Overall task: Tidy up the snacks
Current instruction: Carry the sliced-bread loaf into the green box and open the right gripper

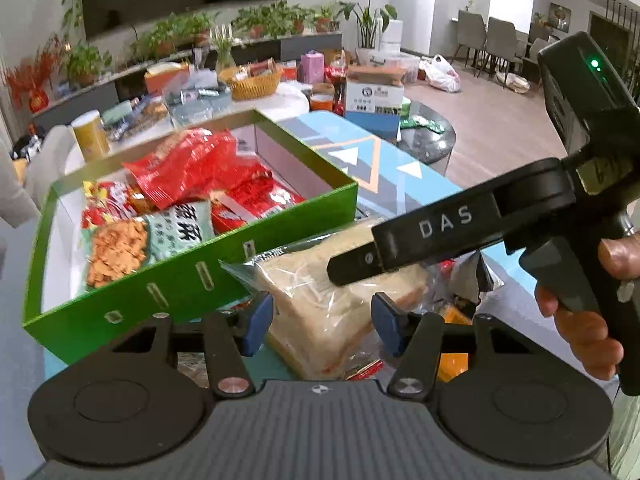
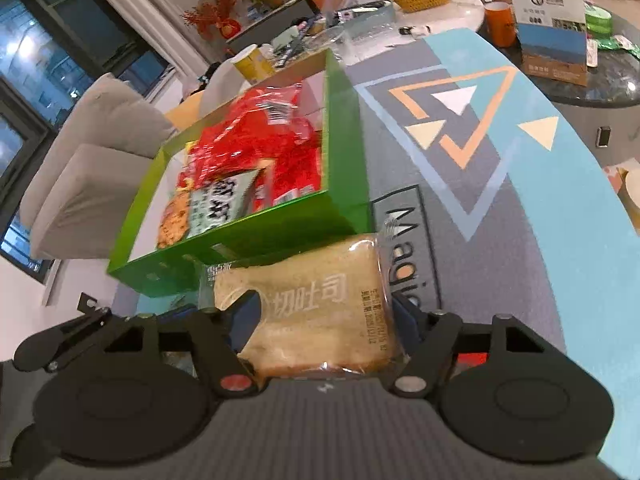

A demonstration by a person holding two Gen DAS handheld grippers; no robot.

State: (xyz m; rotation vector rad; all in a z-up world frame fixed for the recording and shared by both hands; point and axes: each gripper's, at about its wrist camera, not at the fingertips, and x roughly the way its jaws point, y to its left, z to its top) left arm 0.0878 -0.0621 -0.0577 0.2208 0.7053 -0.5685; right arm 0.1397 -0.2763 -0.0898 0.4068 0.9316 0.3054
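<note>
Left wrist view: the green box (image 1: pixel 192 276) at ten o'clock already holds red snack packets (image 1: pixel 208 176) and a cracker bag (image 1: pixel 148 248). The bagged sliced toast (image 1: pixel 320 304) sits outside, loose between the left gripper (image 1: pixel 318 326)'s parted pads. Loose wrappers remain on the patterned mat (image 1: pixel 384 168).

Right wrist view: the right gripper (image 2: pixel 326 322) clamps the toast at six o'clock. A cluttered living room lies beyond.

Bagged sandwich bread (image 1: pixel 332 300) between left hand-held gripper (image 1: pixel 322 320) fingers, beside green box (image 1: pixel 192 280)
</note>
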